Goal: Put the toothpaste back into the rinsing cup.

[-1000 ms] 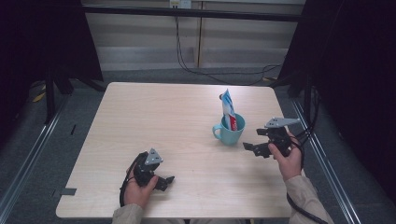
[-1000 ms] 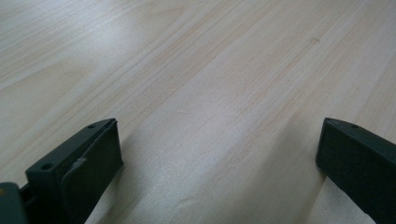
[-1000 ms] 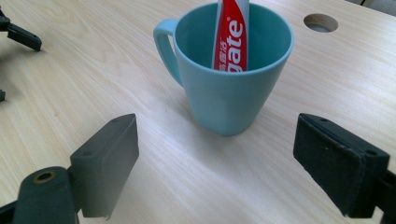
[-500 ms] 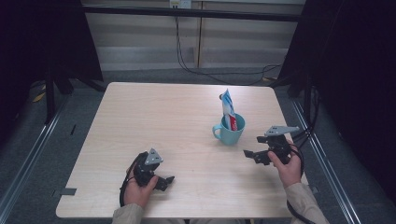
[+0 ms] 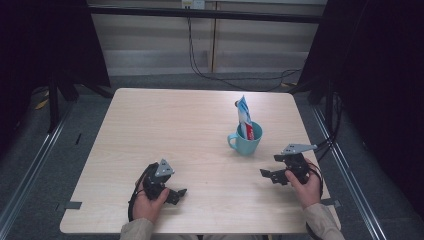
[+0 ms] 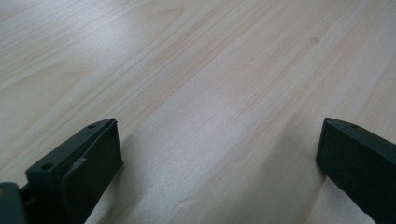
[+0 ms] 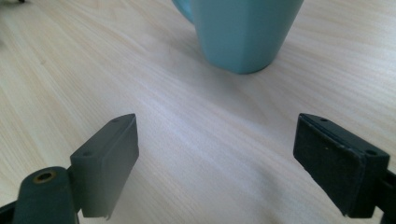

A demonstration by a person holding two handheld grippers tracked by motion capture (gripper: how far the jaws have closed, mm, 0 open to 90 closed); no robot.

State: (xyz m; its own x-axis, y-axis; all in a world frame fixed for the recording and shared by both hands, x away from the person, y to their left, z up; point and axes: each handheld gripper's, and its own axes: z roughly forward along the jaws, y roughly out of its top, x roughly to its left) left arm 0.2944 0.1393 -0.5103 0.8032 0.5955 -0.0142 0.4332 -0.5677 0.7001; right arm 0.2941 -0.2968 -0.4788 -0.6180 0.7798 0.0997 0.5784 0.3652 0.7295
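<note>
A teal mug point(image 5: 245, 142) stands on the right half of the wooden table point(image 5: 190, 125), handle to the left, with a blue, white and red tube point(image 5: 243, 116) standing upright in it. My right gripper point(image 5: 268, 175) is held low in front of and right of the mug, apart from it. In the right gripper view it point(image 7: 217, 128) is open, its jaws wide apart over bare wood, with the mug point(image 7: 243, 32) just ahead. My left gripper point(image 5: 176, 194) rests near the front left of the table. In its own view it point(image 6: 219, 140) is open over bare wood.
The tabletop's front edge point(image 5: 200, 233) lies just behind both hands. Dark curtains and a metal frame point(image 5: 200, 12) surround the table, and cables point(image 5: 330, 145) trail off the right side.
My right gripper has drawn back from the mug toward the front edge and sunk lower. The left gripper, the mug and the tube have stayed put.
</note>
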